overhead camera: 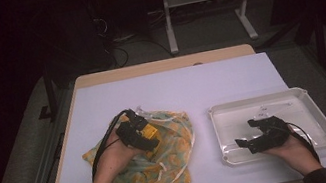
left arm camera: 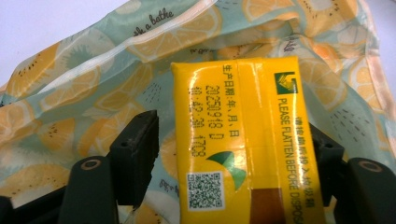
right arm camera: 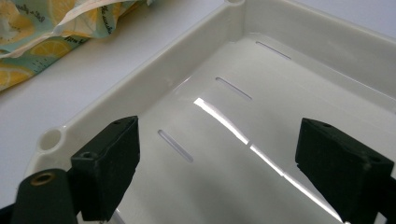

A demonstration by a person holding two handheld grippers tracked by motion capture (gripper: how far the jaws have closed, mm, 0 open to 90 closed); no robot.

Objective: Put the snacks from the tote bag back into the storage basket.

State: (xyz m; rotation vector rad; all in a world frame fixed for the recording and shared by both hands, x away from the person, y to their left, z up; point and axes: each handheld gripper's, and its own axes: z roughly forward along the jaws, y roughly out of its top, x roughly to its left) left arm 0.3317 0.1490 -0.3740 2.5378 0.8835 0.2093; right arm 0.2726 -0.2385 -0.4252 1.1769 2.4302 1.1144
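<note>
A white-covered table (overhead camera: 230, 79) is seen from above, with a lemon-print drawstring bag (overhead camera: 173, 158) lying crumpled at left of centre and a white plastic tray (overhead camera: 316, 110) set to its right, well apart from it. The left gripper (overhead camera: 144, 134) is held over the bag by the left hand (overhead camera: 114, 158), and a yellow drink carton (overhead camera: 149, 132) is seen at its tip. In the left gripper view the carton (left arm camera: 243, 140) is seen lying lengthwise between the two black jaws, printed side up with a date stamp, a QR code and "PLEASE FLATTEN BEFORE" legible; its right edge is met by the right jaw, while a gap is left at the left jaw, so a firm hold cannot be confirmed. The patterned fabric (left arm camera: 93, 93) is spread beneath the carton. The right gripper (overhead camera: 256, 141) is held by the right hand (overhead camera: 293, 149) low over the tray's near-left part. In the right gripper view its jaws are spread wide with nothing between them, above the glossy slotted tray floor (right arm camera: 261, 84); a corner of the bag (right arm camera: 42, 32) is seen beyond the tray rim.
</note>
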